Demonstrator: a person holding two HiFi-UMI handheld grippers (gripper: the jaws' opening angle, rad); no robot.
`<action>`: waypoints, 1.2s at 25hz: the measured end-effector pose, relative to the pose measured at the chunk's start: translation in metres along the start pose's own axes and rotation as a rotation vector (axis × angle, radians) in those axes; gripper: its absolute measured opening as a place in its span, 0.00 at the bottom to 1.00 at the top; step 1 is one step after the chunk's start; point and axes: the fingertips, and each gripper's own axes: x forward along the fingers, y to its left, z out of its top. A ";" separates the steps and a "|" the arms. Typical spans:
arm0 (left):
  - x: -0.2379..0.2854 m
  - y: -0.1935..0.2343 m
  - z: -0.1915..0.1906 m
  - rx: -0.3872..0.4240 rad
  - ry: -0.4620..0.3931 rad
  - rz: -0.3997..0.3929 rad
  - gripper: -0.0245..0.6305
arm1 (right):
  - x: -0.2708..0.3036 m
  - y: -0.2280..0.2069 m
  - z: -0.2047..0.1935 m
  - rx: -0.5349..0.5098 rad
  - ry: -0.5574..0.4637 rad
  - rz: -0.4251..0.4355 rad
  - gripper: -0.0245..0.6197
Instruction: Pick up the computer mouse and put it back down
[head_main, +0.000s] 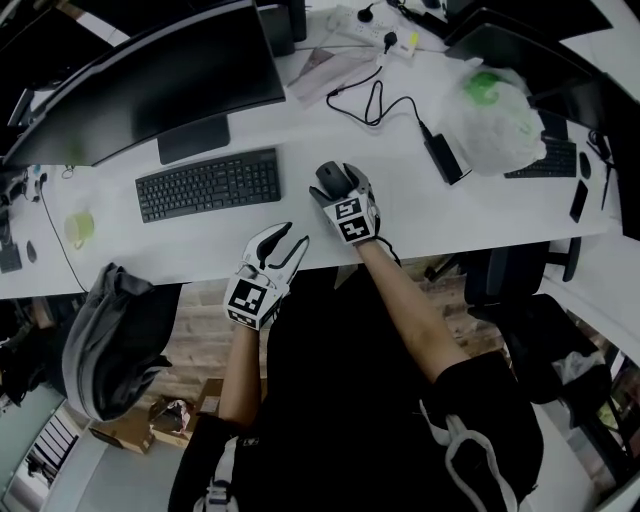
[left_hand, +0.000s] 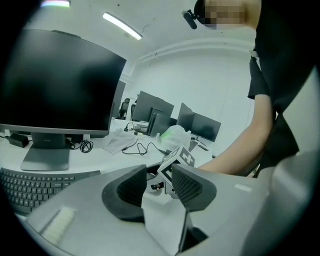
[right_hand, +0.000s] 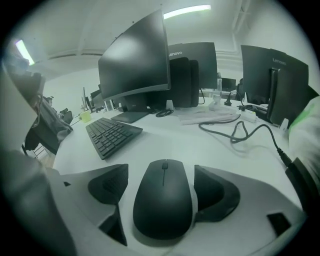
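Fingers of right gripper apart, computer mouse between, perhaps untouched

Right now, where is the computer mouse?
In the head view, the mouse sits on the desk right of the keyboard, between the open jaws of the right tool.

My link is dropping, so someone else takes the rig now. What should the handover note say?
Left gripper: open, empty, over the desk's near edge, by the keyboard.
Right gripper: open, jaws either side of the mouse, pads not pressing it.
Mouse: flat on the desk, right of the keyboard.
Done: jaws lined up on the mouse; whether it was already lifted cannot be told.
Left: if not, close, lift, set down, release.
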 end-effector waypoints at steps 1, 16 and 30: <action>-0.001 0.000 0.002 0.000 -0.006 0.001 0.28 | -0.004 0.000 0.002 -0.009 -0.005 -0.003 0.68; -0.008 0.003 0.032 0.046 -0.078 -0.002 0.26 | -0.110 0.002 0.032 -0.184 -0.151 0.090 0.43; -0.021 -0.011 0.055 0.079 -0.134 0.066 0.09 | -0.176 0.007 0.059 -0.284 -0.290 0.123 0.04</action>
